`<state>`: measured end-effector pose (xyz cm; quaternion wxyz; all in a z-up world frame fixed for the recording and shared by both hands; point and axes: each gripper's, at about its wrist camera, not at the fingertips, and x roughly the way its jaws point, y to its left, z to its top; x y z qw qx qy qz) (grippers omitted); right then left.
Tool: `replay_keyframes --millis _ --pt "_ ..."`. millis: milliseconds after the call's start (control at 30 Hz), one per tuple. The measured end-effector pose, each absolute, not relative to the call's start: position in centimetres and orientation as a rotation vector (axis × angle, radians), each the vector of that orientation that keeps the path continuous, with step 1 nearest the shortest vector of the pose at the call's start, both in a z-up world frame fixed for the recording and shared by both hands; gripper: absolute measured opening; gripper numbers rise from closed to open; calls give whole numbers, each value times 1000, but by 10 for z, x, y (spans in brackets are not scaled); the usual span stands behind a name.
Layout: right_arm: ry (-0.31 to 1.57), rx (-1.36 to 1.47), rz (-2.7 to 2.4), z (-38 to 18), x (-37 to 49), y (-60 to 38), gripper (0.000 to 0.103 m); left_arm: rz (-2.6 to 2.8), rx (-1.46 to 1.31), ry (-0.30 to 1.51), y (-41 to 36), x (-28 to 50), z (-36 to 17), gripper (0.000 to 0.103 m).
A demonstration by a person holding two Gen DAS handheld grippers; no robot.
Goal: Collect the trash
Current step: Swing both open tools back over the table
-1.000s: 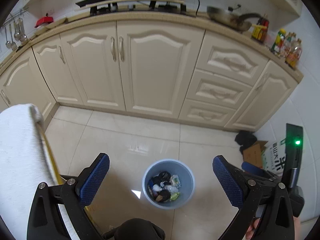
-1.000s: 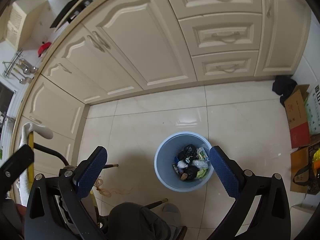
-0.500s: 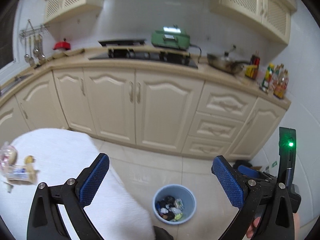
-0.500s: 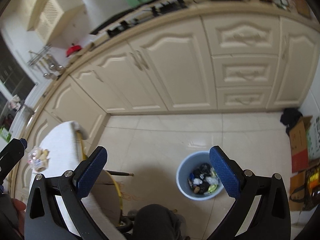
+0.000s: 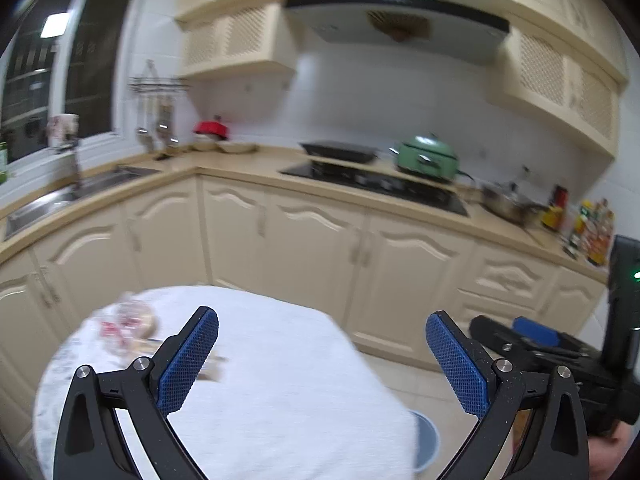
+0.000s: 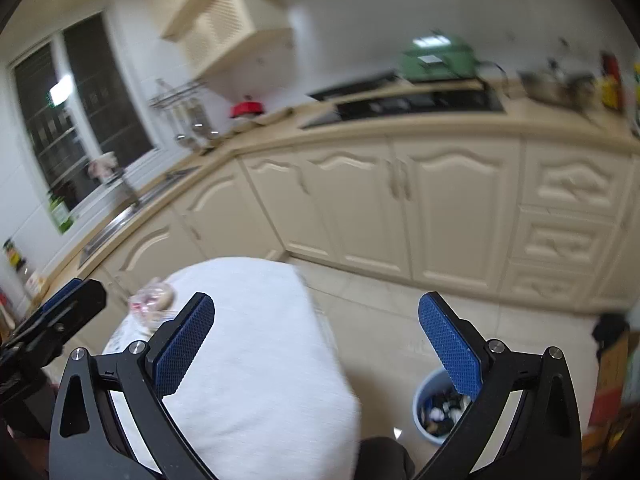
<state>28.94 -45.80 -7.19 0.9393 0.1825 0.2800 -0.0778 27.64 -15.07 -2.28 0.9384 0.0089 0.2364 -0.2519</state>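
Trash (image 5: 128, 330) blurry, crinkly, on round white-cloth table (image 5: 280, 380).

Round bench (image 5: 280, 380) with white cloth cover, sits under and between the fingers in both views. Blurred wrapper trash (image 5: 128, 320) lies on it just beyond the left finger. Tiled floor (image 6: 380, 320) carries blue bin (image 6: 436, 412), behind right finger.
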Motion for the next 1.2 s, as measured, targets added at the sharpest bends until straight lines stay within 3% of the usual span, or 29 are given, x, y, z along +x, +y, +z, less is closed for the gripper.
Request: replay_keyframes --millis 367,667,1200 --pt "520 173 36 -46 318 -326 103 -246 -28 413 -27 217 -15 102" --pt "568 71 153 -61 350 -265 103 -145 -61 437 0 202 -24 102" --pt "802 -37 238 -148 456 -238 103 -135 -62 710 -21 347 -93 102"
